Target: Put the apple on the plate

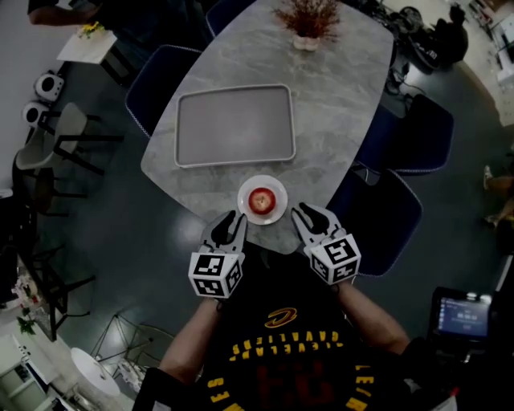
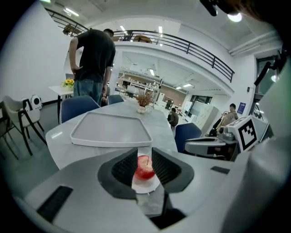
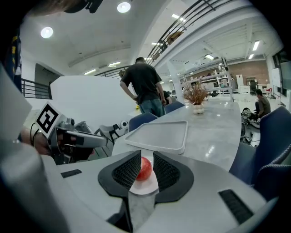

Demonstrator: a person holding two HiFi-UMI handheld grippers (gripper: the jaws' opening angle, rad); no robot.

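The apple (image 1: 261,200) sits in the middle of the white plate (image 1: 243,193), which rests at the near edge of the grey marbled surface (image 1: 337,88). The left tongs (image 1: 234,218) hover just beside the plate's near left side, with jaws apart and nothing between them. The right tongs (image 1: 307,212) hover just beside its near right side, also spread and empty. Each gripper view shows the apple beyond the gap between its jaws, untouched. Behind the plate lies an empty grey tray (image 1: 234,126), and a potted dry plant (image 1: 306,24) stands at the far edge.
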